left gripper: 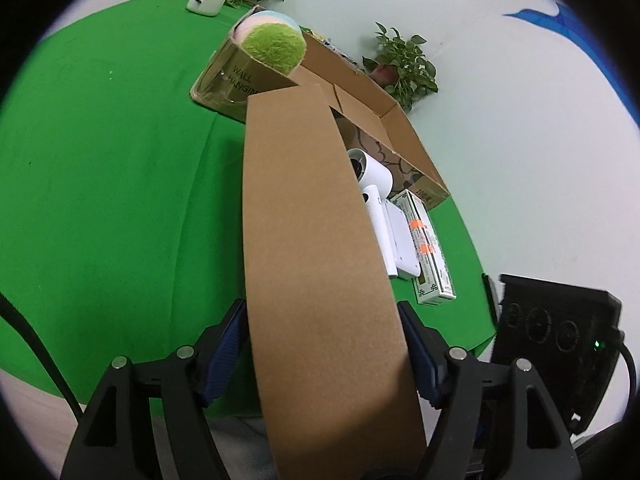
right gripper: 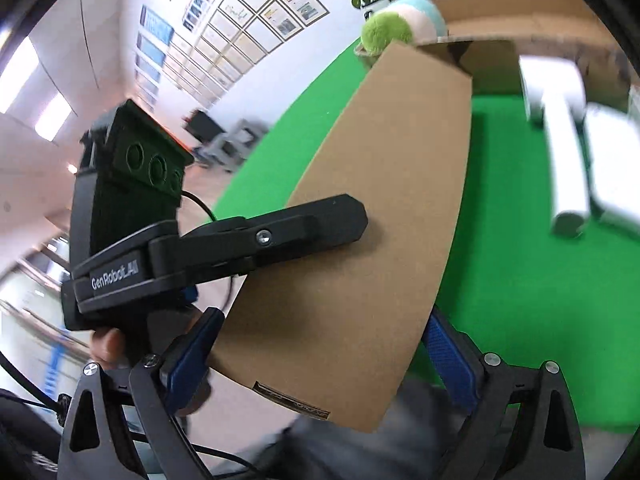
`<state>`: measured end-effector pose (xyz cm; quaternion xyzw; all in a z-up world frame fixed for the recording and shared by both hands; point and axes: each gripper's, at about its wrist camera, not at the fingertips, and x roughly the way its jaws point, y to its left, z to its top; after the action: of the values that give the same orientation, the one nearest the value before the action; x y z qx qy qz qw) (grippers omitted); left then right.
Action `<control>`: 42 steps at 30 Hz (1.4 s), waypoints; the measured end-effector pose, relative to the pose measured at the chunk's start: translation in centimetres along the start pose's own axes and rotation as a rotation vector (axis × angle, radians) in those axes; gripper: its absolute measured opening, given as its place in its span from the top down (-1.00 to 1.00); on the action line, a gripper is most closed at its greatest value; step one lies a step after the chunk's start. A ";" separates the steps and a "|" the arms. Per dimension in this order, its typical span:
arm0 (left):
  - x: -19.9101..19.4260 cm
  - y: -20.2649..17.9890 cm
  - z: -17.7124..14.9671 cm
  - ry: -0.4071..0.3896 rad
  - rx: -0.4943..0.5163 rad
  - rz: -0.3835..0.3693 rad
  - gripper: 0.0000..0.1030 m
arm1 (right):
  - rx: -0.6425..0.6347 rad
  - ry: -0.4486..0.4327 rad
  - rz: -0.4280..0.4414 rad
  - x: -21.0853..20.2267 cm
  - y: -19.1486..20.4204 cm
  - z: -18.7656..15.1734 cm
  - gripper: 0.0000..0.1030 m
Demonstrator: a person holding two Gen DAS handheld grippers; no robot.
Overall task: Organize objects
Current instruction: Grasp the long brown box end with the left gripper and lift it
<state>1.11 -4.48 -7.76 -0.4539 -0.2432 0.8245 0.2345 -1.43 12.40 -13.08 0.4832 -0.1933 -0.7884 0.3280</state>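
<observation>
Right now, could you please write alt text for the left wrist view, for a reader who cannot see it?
A long brown cardboard flap runs up between the fingers of the left gripper, toward an open cardboard box on a green table. A fuzzy green ball sits at the box's far corner; a white hair dryer lies beside the flap.

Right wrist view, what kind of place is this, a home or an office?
Probably an office or lab set up for recording, not a home: rows of framed notices cover the wall, office chairs stand in an open hall, and the table wears a bright green cloth.
</observation>
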 end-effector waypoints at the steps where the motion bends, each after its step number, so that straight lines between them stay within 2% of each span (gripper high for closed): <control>1: 0.2 -0.4 0.0 0.004 0.020 0.009 -0.36 | 0.014 -0.005 0.024 -0.1 -0.4 0.0 -0.86; 2: 0.4 -0.9 -0.1 0.012 0.039 0.010 -0.26 | 0.024 -0.005 0.039 -0.2 -0.7 0.0 -0.86; 6: 0.6 -2.3 -0.2 0.023 0.094 0.043 -0.23 | 0.058 -0.001 0.075 -0.8 -1.9 0.0 -0.88; 8: 0.8 -3.1 0.0 0.025 0.114 0.048 -0.19 | 0.045 -0.021 0.040 -1.8 -2.2 0.1 -0.99; 11: 0.6 -4.4 0.1 0.008 0.160 0.071 -0.13 | 0.011 -0.047 -0.028 -3.2 -1.7 -0.4 -0.98; 13: 0.2 -5.4 0.1 -0.020 0.203 0.083 -0.13 | -0.008 -0.065 -0.088 -3.5 -1.7 0.5 -0.98; 16: 0.3 -6.8 0.2 -0.027 0.249 0.075 -0.11 | -0.026 -0.101 -0.135 -5.4 -1.9 0.7 -0.98; 24: 2.5 -9.8 0.1 0.010 0.306 -0.021 -0.11 | -0.016 -0.161 -0.143 -9.5 -2.0 1.0 -0.95; 31: 4.2 -11.6 -0.2 0.028 0.357 -0.038 -0.11 | -0.035 -0.223 -0.217 -11.7 -1.3 -0.2 -0.93; 34: 3.5 -10.8 0.0 0.011 0.332 -0.016 -0.11 | -0.015 -0.236 -0.254 -12.4 -1.9 -0.4 -0.84; 35: 3.2 -10.5 0.0 0.007 0.323 -0.007 -0.11 | -0.013 -0.238 -0.264 -11.8 -1.8 -2.3 -0.78; 36: 2.9 -10.1 0.0 0.002 0.314 0.004 -0.11 | -0.012 -0.239 -0.274 -11.9 -2.0 -2.6 -0.73; 40: 1.7 -8.1 -0.1 -0.016 0.275 0.058 -0.11 | -0.015 -0.236 -0.353 -11.2 -2.7 -2.1 -0.17; 42: 1.3 -7.2 -0.2 -0.021 0.255 0.082 -0.11 | -0.022 -0.221 -0.365 -10.4 -3.0 -1.8 -0.01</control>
<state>1.87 1.93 -4.30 -0.4216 -0.1201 0.8622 0.2538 2.44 21.87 -9.18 0.4173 -0.1289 -0.8849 0.1621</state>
